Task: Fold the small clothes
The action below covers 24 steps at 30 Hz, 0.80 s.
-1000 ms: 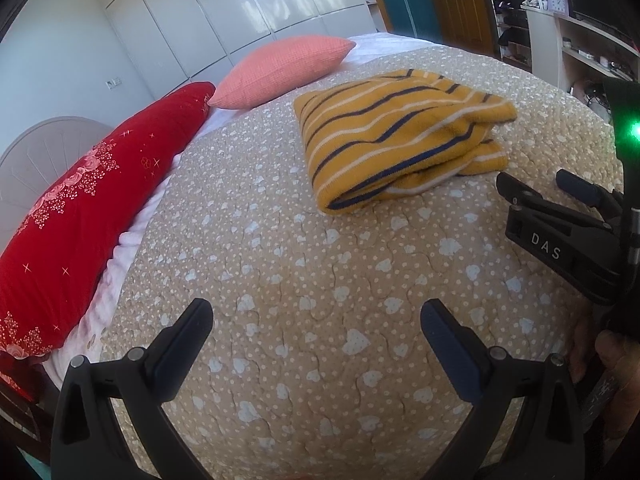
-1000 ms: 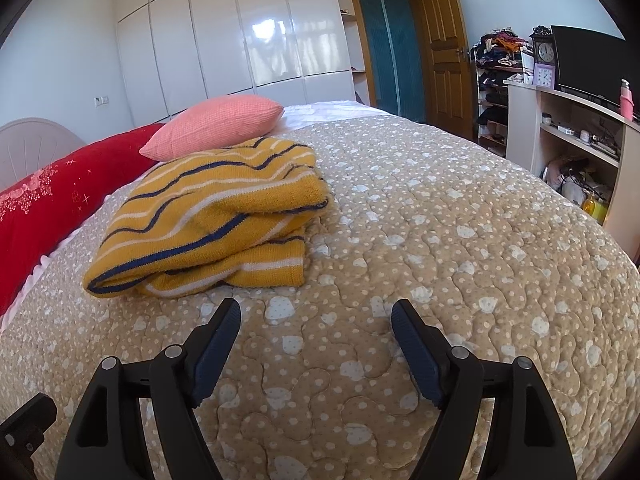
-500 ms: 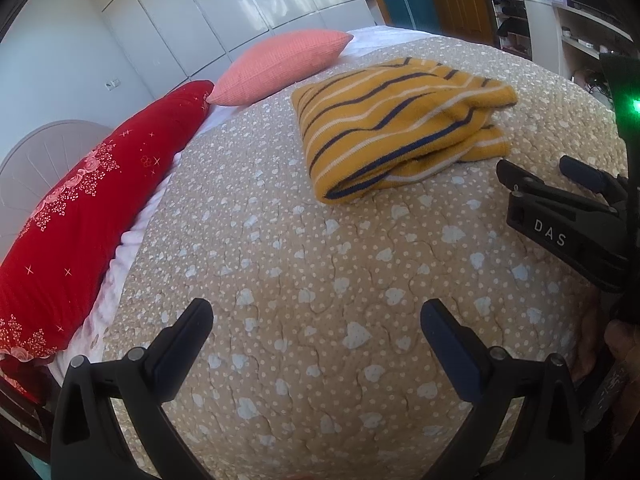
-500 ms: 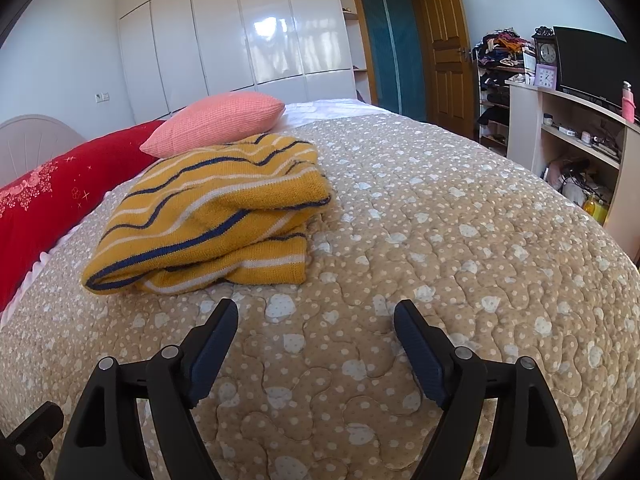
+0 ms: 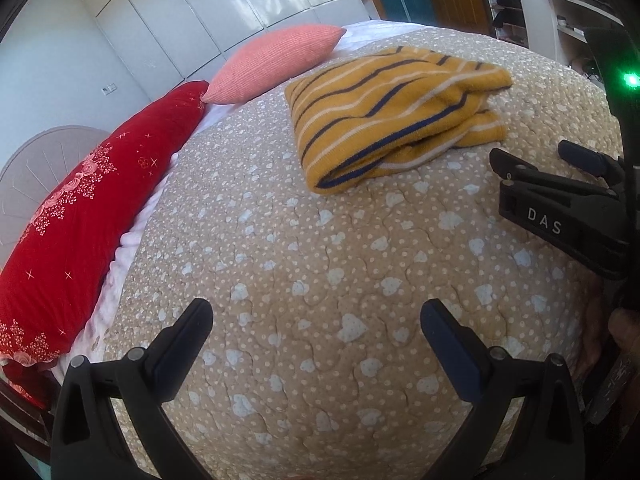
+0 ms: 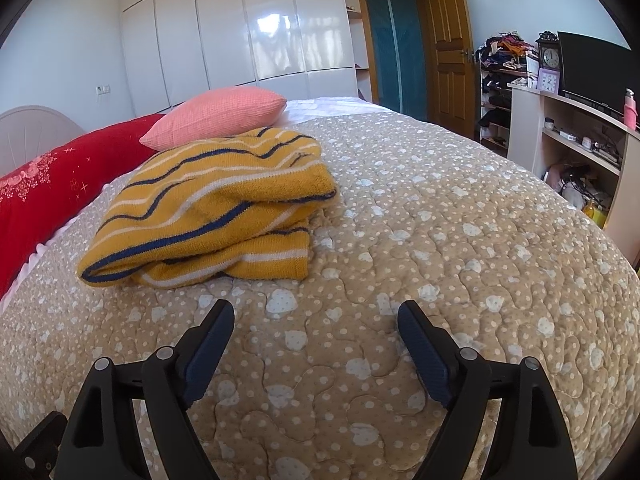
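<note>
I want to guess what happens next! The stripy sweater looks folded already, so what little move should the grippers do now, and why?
Probably just draw both grippers back. The sweater lies folded on the quilt with nothing touching it. The right gripper is empty, its jaws opening, and the left gripper is open and empty too, both short of the sweater. Nothing looks left to fold.

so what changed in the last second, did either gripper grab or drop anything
Nothing was grabbed or dropped. The right gripper has its jaws opening a little wider, with only the bedspread between them. In the left wrist view the scene slides down slightly, so that gripper shifted a little; it stays open and empty. The folded yellow striped sweater lies as before, beside the pink pillow and red pillow.
</note>
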Motion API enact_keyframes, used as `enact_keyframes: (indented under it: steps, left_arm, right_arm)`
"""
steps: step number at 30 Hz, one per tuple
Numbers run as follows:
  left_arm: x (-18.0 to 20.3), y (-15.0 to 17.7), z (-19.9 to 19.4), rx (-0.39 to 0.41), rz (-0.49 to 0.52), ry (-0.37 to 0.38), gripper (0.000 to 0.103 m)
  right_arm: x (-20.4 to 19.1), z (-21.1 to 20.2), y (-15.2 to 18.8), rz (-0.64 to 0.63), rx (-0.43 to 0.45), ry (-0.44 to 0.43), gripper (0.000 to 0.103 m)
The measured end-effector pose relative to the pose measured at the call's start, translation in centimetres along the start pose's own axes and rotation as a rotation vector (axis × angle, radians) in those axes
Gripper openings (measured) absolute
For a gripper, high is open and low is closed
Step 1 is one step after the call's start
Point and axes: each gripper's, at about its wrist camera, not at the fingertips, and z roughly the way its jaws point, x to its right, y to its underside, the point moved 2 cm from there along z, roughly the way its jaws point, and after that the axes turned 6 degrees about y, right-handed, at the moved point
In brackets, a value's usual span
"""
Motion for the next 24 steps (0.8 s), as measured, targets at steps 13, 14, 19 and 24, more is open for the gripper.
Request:
enact_keyframes:
  steps: [13, 14, 19, 24]
  left_arm:
    - [0.32, 0.26, 0.07, -0.005, 0.020, 0.004, 0.103]
    - [0.33, 0.28, 0.07, -0.006, 0.021, 0.004, 0.103]
    - [0.31, 0.36, 0.18, -0.009, 0.021, 0.002, 0.103]
    - [0.31, 0.36, 0.18, -0.008, 0.022, 0.002, 0.103]
  right_arm:
    - [-0.33, 0.24, 0.08, -0.010, -0.001, 0.008, 0.089]
    - [-0.33, 0.24, 0.10, -0.010, 0.000, 0.008, 0.089]
    - [-0.34, 0.24, 0.10, -0.011, -0.001, 0.009, 0.089]
    - [-0.35, 0.24, 0.09, -0.011, -0.001, 0.009, 0.089]
